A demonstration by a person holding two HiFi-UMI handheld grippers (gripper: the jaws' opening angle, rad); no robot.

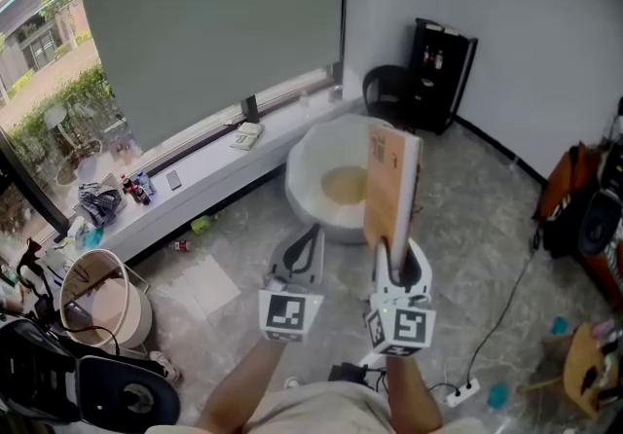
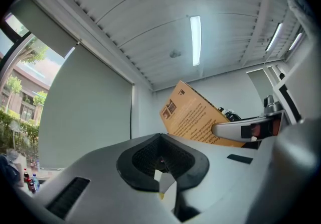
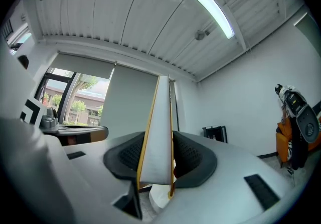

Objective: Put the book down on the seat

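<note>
**Orange-covered paperback book (image 1: 391,191) held upright in the right gripper (image 1: 400,271).**
The right jaws pinch the book's lower edge, its page edges turned toward that gripper's camera; the left gripper (image 1: 301,262) is alongside, jaws pressed together on nothing; the book hangs clear of the round white seat with a yellowish cushion (image 1: 310,164), overlapping the seat's right side in the head view.

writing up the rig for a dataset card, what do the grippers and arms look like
Both the left gripper and right gripper have pale grey shells, black ribbed pads and a cube with black-and-white square markers. Forearms are bare; the person wears a pale top.
</note>
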